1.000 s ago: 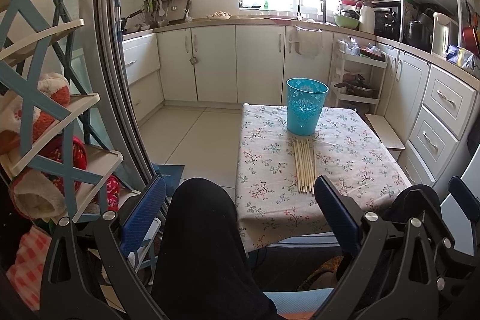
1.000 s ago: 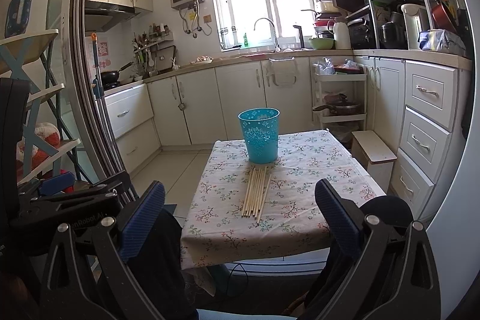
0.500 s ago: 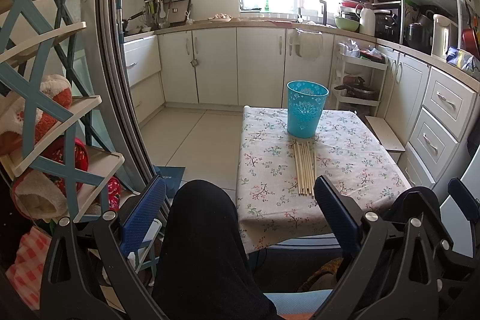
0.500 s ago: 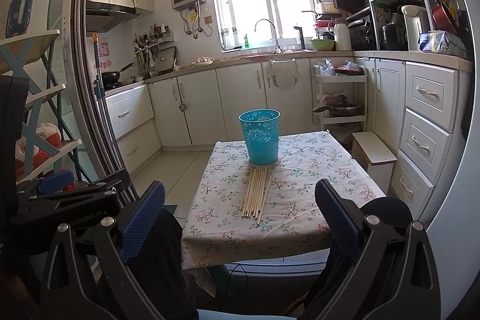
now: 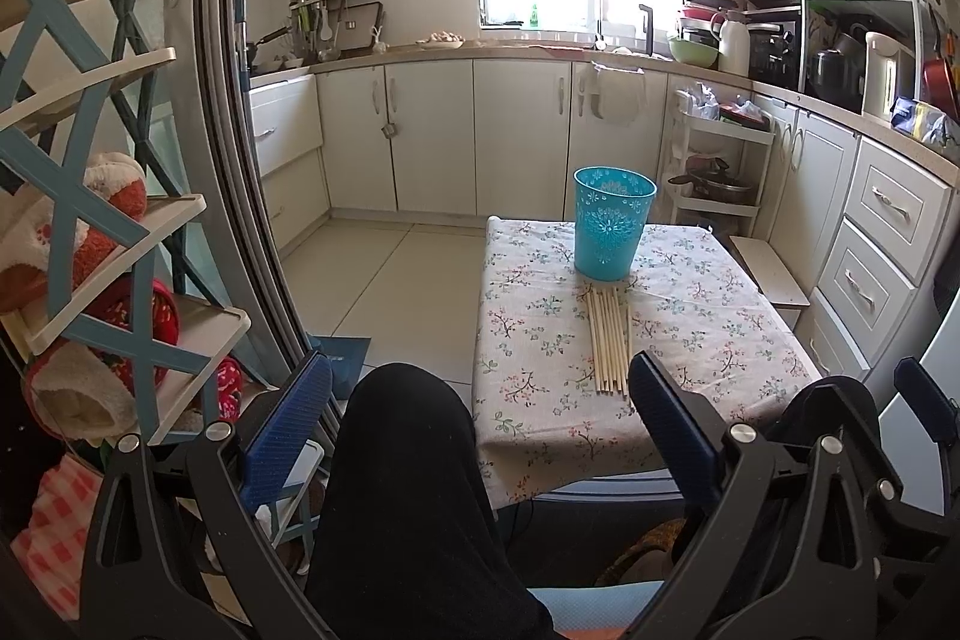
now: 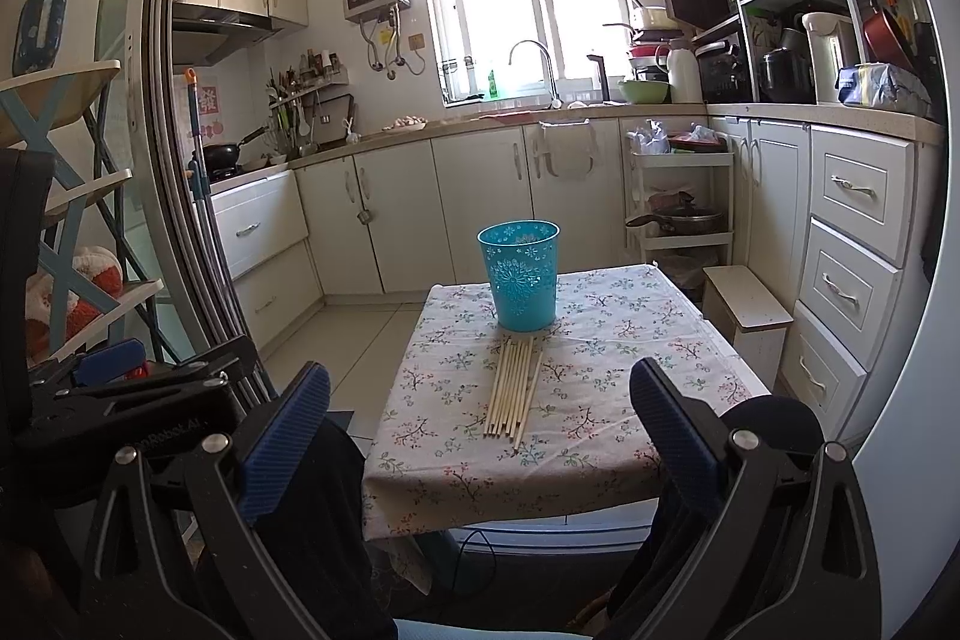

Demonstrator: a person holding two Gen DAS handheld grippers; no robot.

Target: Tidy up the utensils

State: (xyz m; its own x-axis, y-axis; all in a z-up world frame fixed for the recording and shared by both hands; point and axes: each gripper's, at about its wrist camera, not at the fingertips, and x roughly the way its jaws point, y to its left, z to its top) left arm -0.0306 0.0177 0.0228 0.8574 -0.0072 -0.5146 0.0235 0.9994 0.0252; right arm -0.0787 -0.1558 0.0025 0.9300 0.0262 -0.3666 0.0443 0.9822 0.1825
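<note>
Both my left gripper (image 5: 480, 412) and right gripper (image 6: 480, 415) gape wide, empty; thin pale wooden chopsticks (image 6: 516, 391) lie bundled just before the perforated turquoise plastic bucket (image 6: 521, 283).

Left gripper (image 5: 480, 424) and right gripper (image 6: 480, 424), both held level with jaws spread wide, nothing between them.

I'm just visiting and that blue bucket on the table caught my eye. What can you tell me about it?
The blue bucket looks like turquoise plastic, tapering from a wide open rim to a narrower base, with a pale flower pattern on its wall. It stands upright on the floral tablecloth, toward the table's far end. The far tips of the wooden sticks lie at its base; whether they touch it is unclear. Nothing shows above its rim.
</note>
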